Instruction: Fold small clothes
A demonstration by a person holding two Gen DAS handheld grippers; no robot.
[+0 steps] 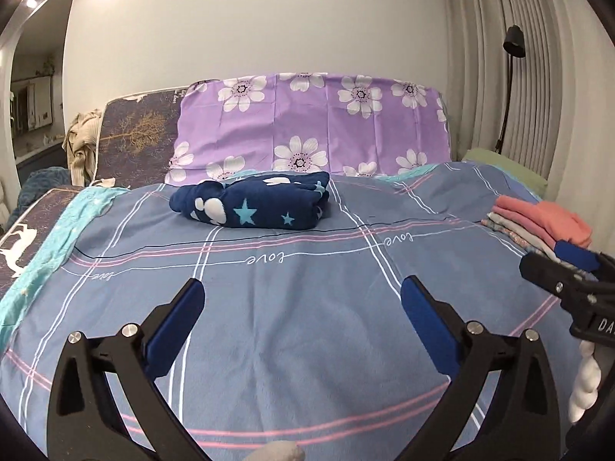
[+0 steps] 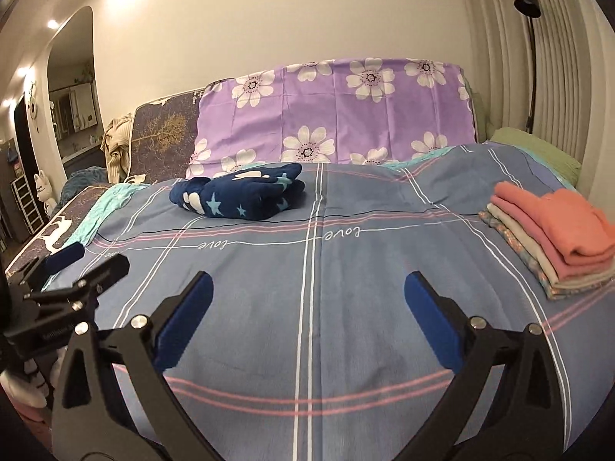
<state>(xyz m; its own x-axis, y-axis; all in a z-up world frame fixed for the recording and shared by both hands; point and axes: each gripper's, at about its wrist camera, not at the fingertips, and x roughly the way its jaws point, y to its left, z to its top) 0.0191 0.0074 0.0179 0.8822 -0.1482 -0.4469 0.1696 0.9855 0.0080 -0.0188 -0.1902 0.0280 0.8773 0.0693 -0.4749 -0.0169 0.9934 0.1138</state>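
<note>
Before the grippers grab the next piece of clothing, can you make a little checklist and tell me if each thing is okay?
1. Left gripper open with nothing in it: ok.
2. Right gripper open with nothing in it: ok.
3. Bedspread in front of both grippers free for folding: ok.
4. Folded pile on the right looks neat and out of the way: ok.
5. Navy star garment lies bundled, apart from the pile: ok.
6. Navy star garment within reach: cannot tell.
</note>
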